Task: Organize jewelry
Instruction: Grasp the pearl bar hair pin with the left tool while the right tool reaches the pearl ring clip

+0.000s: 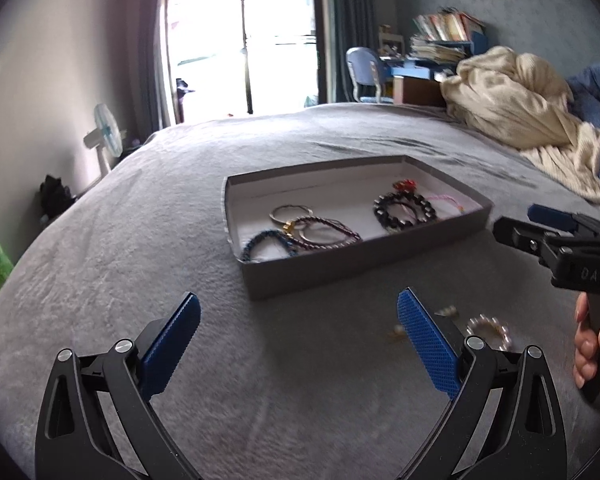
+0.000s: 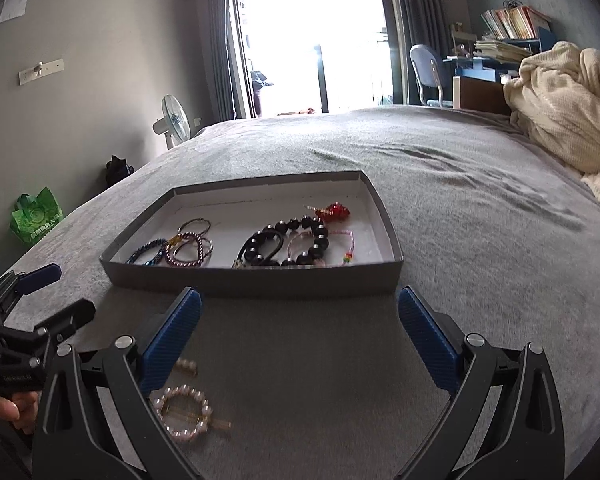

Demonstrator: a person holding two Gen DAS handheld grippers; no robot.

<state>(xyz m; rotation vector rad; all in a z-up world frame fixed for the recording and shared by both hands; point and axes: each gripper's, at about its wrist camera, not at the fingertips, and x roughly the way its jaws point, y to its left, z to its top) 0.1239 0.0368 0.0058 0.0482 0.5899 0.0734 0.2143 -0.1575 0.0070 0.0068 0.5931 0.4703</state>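
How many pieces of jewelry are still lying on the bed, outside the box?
2 for sure: a pearl ring clip and a small pearl piece just beyond it, both before the box. Others may be hidden.

- A shallow box [image 2: 256,280] sat on the bed [image 2: 460,208], with bracelets [image 2: 288,242] lying inside it.
- Before the box, on the bedcover, lay a pearl ring clip [image 2: 184,412] with what may have been a small bead piece [image 2: 186,366] just behind it.
- A heaped blanket [image 2: 568,100] lay well behind and right of the box.
- A fan [image 2: 174,120] stood left of the bed.
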